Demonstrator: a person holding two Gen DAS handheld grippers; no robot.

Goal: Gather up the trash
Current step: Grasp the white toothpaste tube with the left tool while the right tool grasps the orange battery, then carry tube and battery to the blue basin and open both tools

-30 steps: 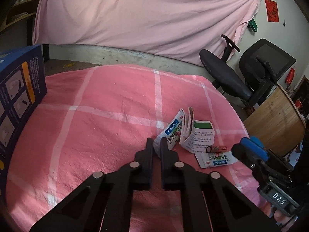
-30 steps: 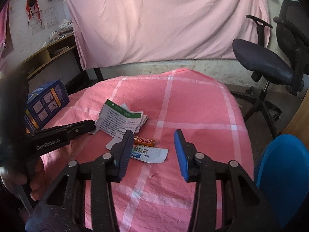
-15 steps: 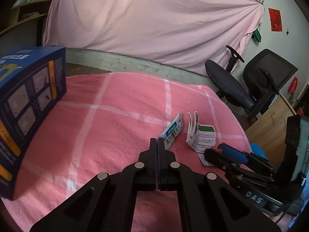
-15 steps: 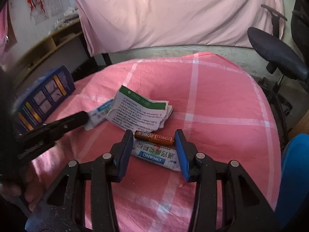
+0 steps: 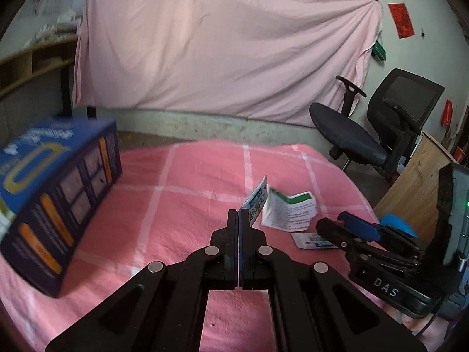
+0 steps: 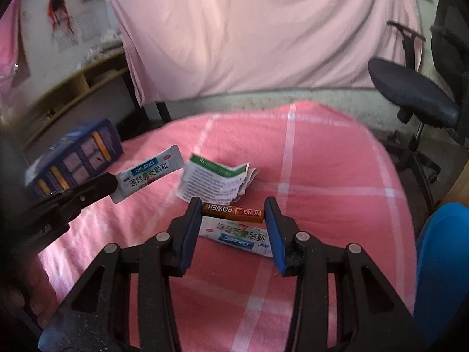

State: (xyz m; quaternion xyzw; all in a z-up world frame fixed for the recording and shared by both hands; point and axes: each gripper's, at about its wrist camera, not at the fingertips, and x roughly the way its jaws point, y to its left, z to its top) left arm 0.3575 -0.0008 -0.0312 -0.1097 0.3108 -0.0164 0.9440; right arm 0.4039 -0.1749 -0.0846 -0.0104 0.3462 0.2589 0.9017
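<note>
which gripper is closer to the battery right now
Right. The right gripper has its fingers on either side of the battery, over a sachet on the table. The left gripper is off to the left, shut on another sachet, well clear of the battery.

Left wrist view: looks forward along the left tool (image 5: 238, 220) from low over the pink checked bedspread (image 5: 181, 193), facing the hung pink sheet (image 5: 222, 52). Right wrist view: looks along the right tool (image 6: 233, 208), close above the bedspread (image 6: 322, 161), toward the same sheet (image 6: 263, 29). Both views share the blue box (image 5: 58, 199) (image 6: 76, 158), the folded leaflet (image 5: 290, 211) (image 6: 214, 180) and the office chair (image 5: 381, 123) (image 6: 416, 88); each shows the other tool at its edge.
</note>
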